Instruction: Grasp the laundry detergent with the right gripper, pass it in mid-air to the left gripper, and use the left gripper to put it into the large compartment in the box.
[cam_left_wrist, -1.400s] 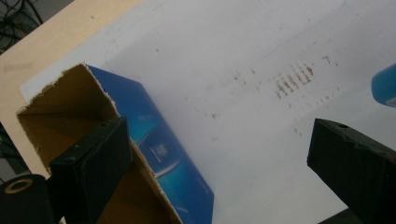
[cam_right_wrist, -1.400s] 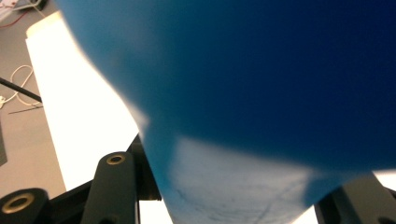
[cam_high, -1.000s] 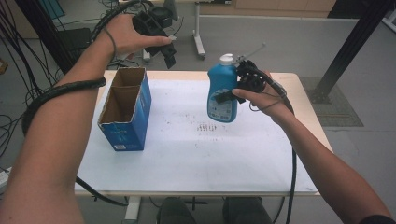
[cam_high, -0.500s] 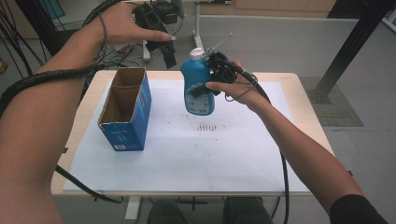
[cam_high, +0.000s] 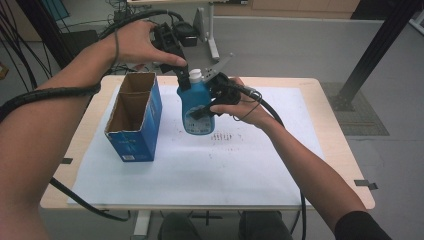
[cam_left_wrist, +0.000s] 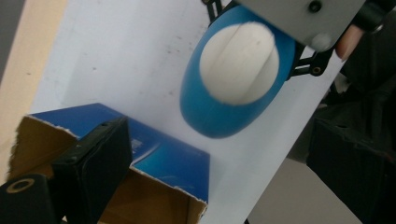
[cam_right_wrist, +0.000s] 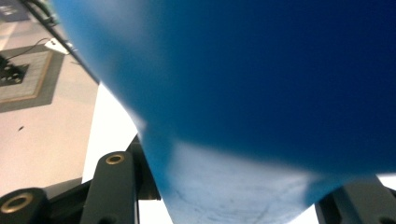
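A blue bottle with a white cap hangs upright above the white sheet, just right of an open blue cardboard box. My right gripper is shut on the bottle's body from the right side. In the right gripper view the bottle sits between the two black jaws of the right gripper. My left gripper points down beside the cap, open. The left gripper view looks down on the cap and the box. There the left gripper has its jaws far apart, with nothing between them.
A white paper sheet covers most of the wooden table. A black slanted post stands off the table's right end. Cables and a grey stand lie on the floor behind the table.
My right gripper carried the bottle leftward and slightly down, toward the box. My left gripper came down and right, until its jaw stands beside the bottle's cap.
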